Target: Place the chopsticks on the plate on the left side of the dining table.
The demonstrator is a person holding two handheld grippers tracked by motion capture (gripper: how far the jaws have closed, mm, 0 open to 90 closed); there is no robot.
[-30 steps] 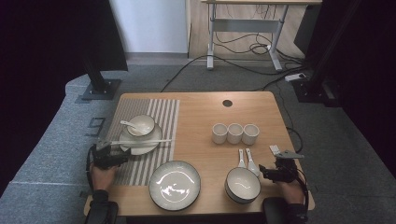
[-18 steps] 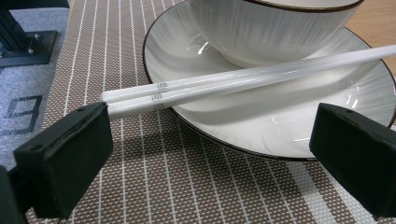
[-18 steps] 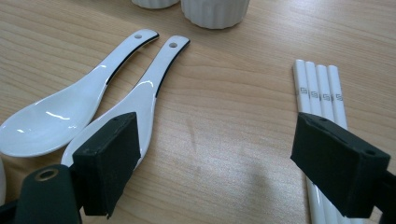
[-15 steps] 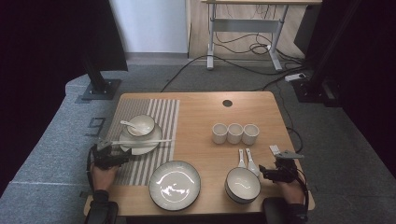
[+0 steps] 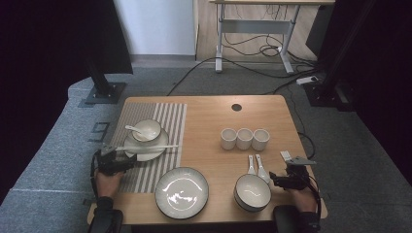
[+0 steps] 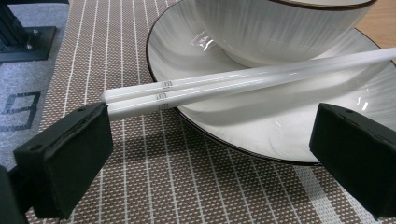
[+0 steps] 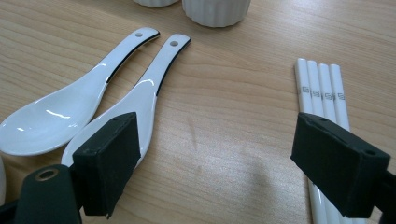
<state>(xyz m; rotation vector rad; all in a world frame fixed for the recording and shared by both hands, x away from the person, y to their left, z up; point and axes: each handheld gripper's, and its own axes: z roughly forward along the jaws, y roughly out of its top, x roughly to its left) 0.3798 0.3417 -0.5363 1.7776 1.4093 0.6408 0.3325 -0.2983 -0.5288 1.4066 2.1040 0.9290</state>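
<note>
The left hand-held gripper [image 6: 205,158] stood wide open before the white chopsticks [image 6: 243,86] lying across the plate [image 6: 261,121]; the right hand-held gripper [image 7: 224,163] gaped empty between spoons [image 7: 116,100] and more chopsticks [image 7: 322,93]. They looked light, stiff, glazed-slippery and brittle, best pinched together near the overhanging butt ends. The wooden surface [image 5: 209,126] stood in a dim, cable-strewn room.

Your high view is evenly lit over the worktop [image 5: 214,131], while the room around it falls to near black on both sides, and a soft glare patch sits on the striped plate [image 5: 181,192] at the worktop's near edge. In your left gripper view, highlights gleam on the chopsticks [image 6: 243,86] and saucer [image 6: 289,130], and the near jaws are slightly soft. In your right gripper view, the spoons [image 7: 93,112] shine and a faint shadow lies on the wood between the jaws.
</note>
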